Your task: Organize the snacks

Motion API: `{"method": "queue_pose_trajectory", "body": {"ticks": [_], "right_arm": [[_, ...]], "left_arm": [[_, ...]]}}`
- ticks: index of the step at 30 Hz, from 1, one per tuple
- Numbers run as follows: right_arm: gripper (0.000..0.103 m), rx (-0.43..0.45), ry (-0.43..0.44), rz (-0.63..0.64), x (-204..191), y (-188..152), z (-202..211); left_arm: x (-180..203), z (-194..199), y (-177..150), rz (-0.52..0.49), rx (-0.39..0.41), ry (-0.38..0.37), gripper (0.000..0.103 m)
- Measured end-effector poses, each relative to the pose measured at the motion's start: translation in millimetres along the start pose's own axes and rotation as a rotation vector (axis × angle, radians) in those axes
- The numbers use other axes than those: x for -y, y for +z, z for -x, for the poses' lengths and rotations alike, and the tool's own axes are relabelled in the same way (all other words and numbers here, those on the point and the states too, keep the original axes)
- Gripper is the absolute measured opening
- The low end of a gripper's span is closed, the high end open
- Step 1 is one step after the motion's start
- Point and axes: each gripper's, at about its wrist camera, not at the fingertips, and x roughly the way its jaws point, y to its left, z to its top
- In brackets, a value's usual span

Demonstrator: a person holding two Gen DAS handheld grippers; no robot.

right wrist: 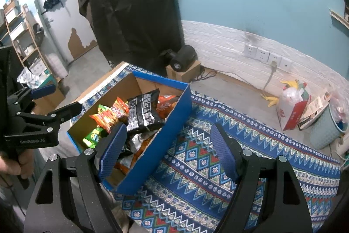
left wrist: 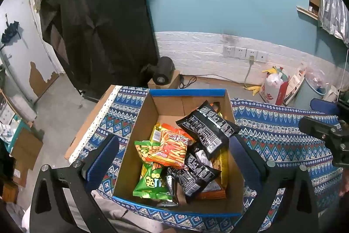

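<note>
several packets: snack packets (left wrist: 174, 152) heaped loose inside the cardboard box (left wrist: 130, 145), centre of the left view
left gripper (left wrist: 174, 158): spread wide over the box, holding nothing
right gripper (right wrist: 168, 152): spread wide, empty, lower centre, astride the box's right wall
advice: judged best to pinch the top black packet (left wrist: 209, 123) by one edge

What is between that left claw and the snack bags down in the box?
Nothing visible. The left gripper hangs open above the cardboard box, which has no lid, and the black snack bag lies exposed on top of the pile.
</note>
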Motion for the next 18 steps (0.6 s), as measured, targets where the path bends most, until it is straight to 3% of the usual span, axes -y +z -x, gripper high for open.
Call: {"method": "queue_pose_trajectory", "body": {"ticks": [18], "right_arm": [[0.078,-0.003,0.001,0.002,-0.8,1.2,-2.6]], "left_arm": [[-0.9,-0.6,-1.5,0.005,-0.013,-0.016,0.102]]}}
